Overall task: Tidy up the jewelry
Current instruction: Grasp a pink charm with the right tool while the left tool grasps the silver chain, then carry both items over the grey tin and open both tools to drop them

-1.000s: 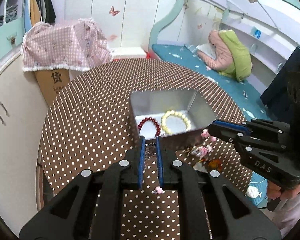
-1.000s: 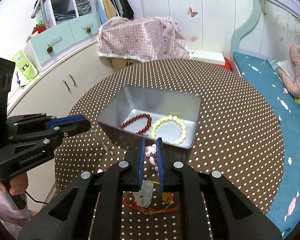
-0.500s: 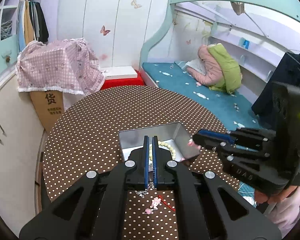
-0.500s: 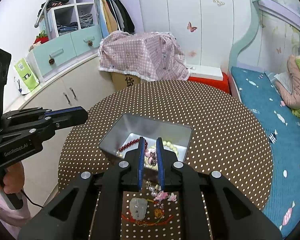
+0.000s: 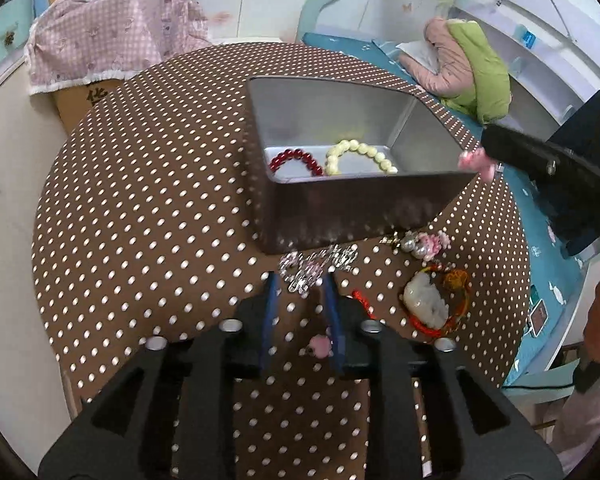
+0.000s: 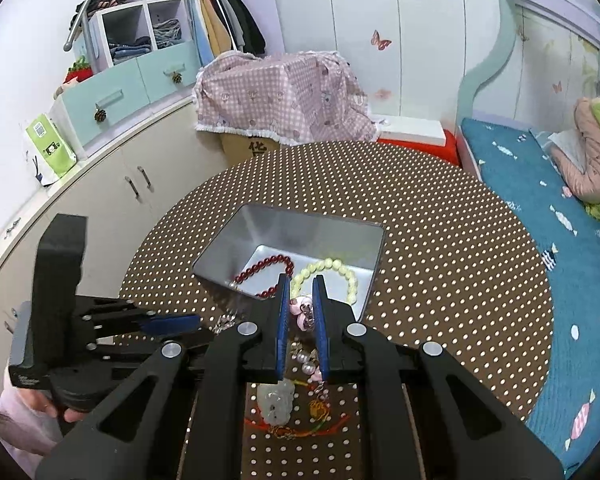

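Observation:
An open metal tin (image 5: 360,204) on the dotted table holds a red bead bracelet (image 5: 296,160) and a cream bead bracelet (image 5: 360,156). My left gripper (image 5: 300,286) hangs low in front of the tin, its jaws opening. A silvery crystal chain (image 5: 316,264) lies at its tips and its pads do not press on it. A pink bead (image 5: 320,348) lies further back between the fingers. My right gripper (image 6: 301,296) is shut on a pink beaded piece (image 6: 302,312) over the tin's (image 6: 288,220) near rim. A jade pendant on red cord (image 5: 426,300) lies on the table.
A pink and pearl charm cluster (image 5: 424,242) lies by the tin's near right corner. The round table's edge (image 5: 48,200) curves along the left, beside white cabinets (image 6: 112,184). A bed (image 6: 540,208) stands on the right. A hand (image 6: 44,404) holds the left gripper's handle.
The left gripper has dropped toward the table in front of the tin and its jaws have parted. The right gripper still holds the pink piece by the tin.

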A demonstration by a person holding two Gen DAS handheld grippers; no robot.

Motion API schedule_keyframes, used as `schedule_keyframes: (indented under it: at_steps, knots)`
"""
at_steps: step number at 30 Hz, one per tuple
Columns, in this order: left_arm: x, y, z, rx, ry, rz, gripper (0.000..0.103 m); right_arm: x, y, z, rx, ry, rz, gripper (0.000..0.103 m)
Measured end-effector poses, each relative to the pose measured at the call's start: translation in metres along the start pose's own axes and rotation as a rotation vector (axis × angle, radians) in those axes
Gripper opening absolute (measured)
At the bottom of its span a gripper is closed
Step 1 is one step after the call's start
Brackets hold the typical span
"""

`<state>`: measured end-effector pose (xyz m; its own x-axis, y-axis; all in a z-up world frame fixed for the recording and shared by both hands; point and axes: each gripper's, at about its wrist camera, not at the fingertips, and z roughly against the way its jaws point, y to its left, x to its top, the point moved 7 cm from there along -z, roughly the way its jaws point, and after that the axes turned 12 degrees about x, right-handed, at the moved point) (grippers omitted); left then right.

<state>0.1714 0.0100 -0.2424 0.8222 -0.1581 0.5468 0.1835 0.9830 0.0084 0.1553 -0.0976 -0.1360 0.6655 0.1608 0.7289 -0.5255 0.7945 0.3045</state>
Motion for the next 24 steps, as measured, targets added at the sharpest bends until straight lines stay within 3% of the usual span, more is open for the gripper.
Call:
schedule_keyframes:
  at_steps: [2,5,12,24]
  knots:
    - [0.004,-0.004,-0.003,0.003,-0.01,-0.014,0.049,-0.003,0.0,-0.002,0.001,0.008,-0.004,0.01]
    - [0.007,-0.009,-0.01,0.019,-0.009,-0.029,0.048,-0.006,-0.002,-0.003,0.002,0.016,-0.011,0.01]
    - [0.006,-0.006,-0.022,0.085,-0.027,-0.073,0.014,-0.009,-0.004,0.0,0.017,0.014,-0.014,0.01]
    - [0.003,0.006,0.008,0.049,-0.073,-0.042,0.013,-0.004,-0.01,0.007,0.012,-0.008,-0.019,0.01]
